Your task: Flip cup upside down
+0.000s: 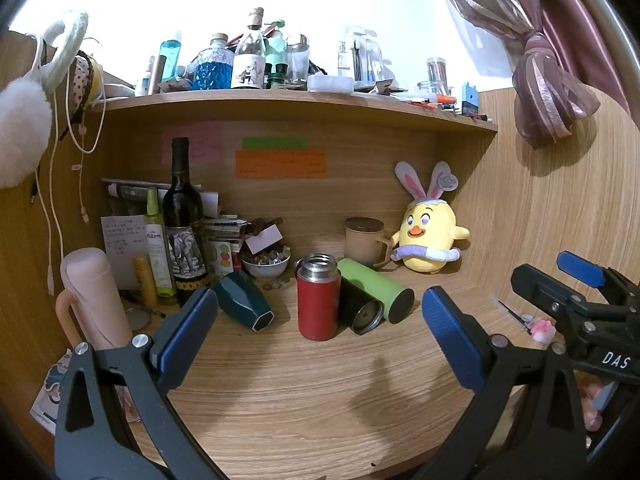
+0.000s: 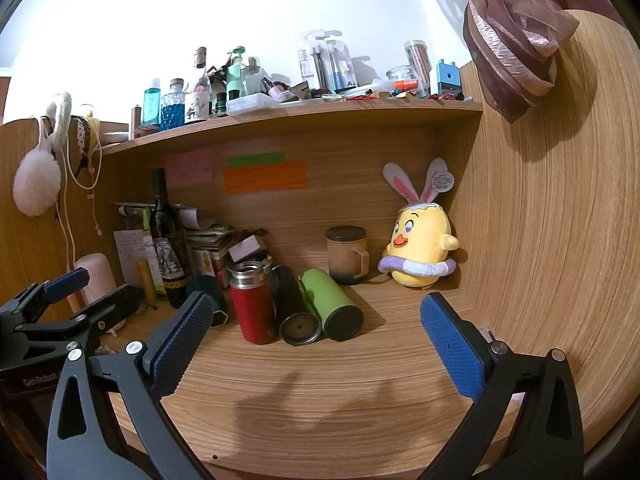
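Left wrist: left gripper (image 1: 320, 328) spread wide, holding nothing. Upright red steel flask cup (image 1: 318, 300) mid-desk, open mouth up, touching black tumbler (image 1: 360, 306) lying beside green tumbler (image 1: 378, 290). Wooden desk (image 1: 304, 400).

Right wrist: right gripper (image 2: 316, 336) also spread, empty. Risk: nudging the lying tumblers rolls them; smooth flask could slip mid-flip.

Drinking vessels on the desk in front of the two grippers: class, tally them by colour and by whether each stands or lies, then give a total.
Red metal flask, standing: 1
Black tumbler, lying: 1
Green tumbler, lying: 1
Dark teal faceted cup, lying: 1
Beige lidded mug, standing: 1
Pink cylindrical bottle, standing: 1
Total: 6
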{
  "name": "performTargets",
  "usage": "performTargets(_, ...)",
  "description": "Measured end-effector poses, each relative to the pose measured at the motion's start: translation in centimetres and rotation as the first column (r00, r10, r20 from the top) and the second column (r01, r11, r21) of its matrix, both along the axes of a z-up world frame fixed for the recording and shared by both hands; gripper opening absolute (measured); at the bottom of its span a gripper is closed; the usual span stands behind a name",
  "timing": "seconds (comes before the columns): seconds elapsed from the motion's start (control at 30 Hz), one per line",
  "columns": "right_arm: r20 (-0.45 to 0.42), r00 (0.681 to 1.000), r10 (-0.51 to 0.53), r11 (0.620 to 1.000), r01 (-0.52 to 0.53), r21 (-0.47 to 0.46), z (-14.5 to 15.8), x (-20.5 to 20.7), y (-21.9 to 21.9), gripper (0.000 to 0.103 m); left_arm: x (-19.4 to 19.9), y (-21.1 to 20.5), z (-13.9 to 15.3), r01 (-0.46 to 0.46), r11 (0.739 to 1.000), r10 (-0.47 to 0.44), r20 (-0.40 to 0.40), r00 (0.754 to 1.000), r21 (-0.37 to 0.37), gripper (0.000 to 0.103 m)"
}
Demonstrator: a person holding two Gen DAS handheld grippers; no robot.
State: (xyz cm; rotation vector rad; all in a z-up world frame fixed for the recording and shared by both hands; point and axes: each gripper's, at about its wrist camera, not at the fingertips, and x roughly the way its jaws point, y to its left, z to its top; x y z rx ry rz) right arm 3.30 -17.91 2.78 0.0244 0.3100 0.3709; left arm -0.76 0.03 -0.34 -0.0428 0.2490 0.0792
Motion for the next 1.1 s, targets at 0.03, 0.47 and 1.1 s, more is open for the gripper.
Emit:
performTargets(0.03, 0.001, 1.0, 0.001, 1.0, -0.001, 0.0, 0.0, 0.0, 0.0, 0.103, 0.0, 0.0, 0.0, -0.002, 1.0, 0.002, 0.0, 1.0, 0.001, 0.103)
performTargets(0.47, 0.001, 1.0, 0.002, 1.0, -0.002, 0.004, 0.0, -0.2, 0.0, 0.103, 0.0, 0.2, 0.0, 0.004, 1.0, -0.004, 0.0, 1.0, -0.001, 0.103)
performTargets(1.1, -0.027, 1.0, 0.009, 1.0, -0.009, -0.002, -0.7, 1.5, 0.4, 0.103, 1.6, 1.2, -0.5, -0.005, 1.0, 0.004, -0.028, 1.0, -0.007, 0.103)
